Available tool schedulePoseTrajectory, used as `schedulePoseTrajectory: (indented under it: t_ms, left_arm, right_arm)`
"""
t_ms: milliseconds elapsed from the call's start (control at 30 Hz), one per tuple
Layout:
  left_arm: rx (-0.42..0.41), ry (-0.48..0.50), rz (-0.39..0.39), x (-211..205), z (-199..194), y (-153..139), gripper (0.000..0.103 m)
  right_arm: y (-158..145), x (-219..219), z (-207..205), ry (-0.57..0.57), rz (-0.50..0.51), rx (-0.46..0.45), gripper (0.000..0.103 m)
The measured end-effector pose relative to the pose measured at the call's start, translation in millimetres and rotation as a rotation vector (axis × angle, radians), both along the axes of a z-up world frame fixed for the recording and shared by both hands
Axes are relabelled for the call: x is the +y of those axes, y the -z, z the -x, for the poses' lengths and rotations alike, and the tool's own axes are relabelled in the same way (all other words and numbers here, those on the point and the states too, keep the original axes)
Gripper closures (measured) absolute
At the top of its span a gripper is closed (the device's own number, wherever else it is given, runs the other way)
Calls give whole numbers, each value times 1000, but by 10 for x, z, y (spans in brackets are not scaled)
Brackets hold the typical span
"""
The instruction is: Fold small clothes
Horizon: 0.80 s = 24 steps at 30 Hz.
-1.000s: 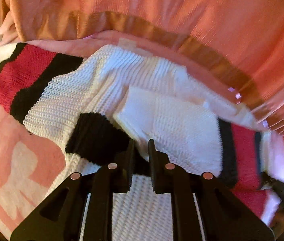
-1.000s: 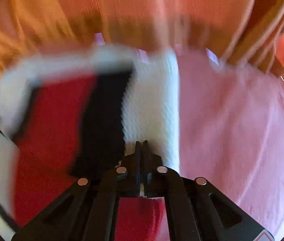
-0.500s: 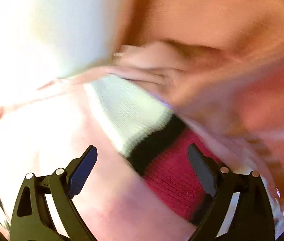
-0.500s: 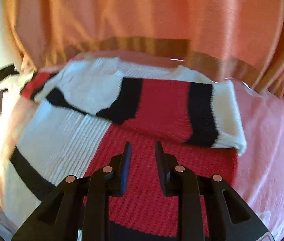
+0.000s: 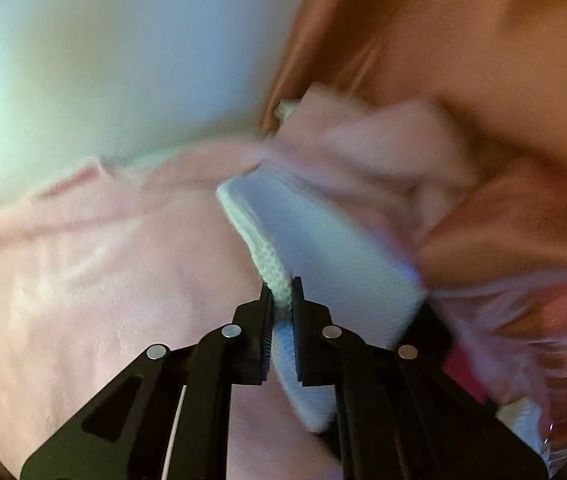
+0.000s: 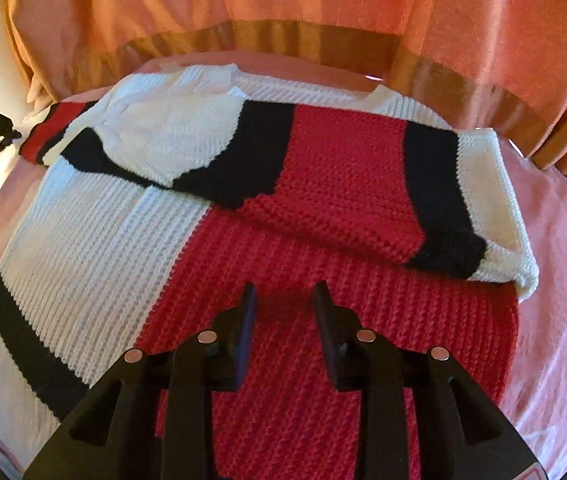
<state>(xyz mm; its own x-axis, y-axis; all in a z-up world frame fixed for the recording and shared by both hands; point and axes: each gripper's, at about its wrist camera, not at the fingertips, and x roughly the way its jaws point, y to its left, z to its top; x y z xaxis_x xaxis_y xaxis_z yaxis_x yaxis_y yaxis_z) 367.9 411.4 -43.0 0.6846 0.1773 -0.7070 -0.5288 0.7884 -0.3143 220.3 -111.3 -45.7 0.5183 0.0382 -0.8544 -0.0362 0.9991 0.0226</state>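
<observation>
left claw (image 5: 282, 294) pinching sweater (image 5: 323, 248) edge | right claw (image 6: 283, 300) above sweater, parted

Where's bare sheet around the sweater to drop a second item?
Free: pink bedsheet right of the red, white and black knit sweater, bounded behind by the orange curtain; also a pink stretch left of the white cuff, below the white wall. Crowded: the middle, under the sweater, and the bunched pink fabric behind the cuff.
</observation>
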Motion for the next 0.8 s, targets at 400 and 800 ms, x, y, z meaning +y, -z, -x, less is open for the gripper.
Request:
schedulePoseTrajectory:
  t_ms: [400,800]
  left_arm:
    - [-335,600,-61,-2958,672,-1465,96]
    - [66,862,-52,-4349,1050,100,50]
  right_arm:
    - [-592,-447,92,100,-34,-116,59]
    - [-616,-868,-9,183,-52,-88,47]
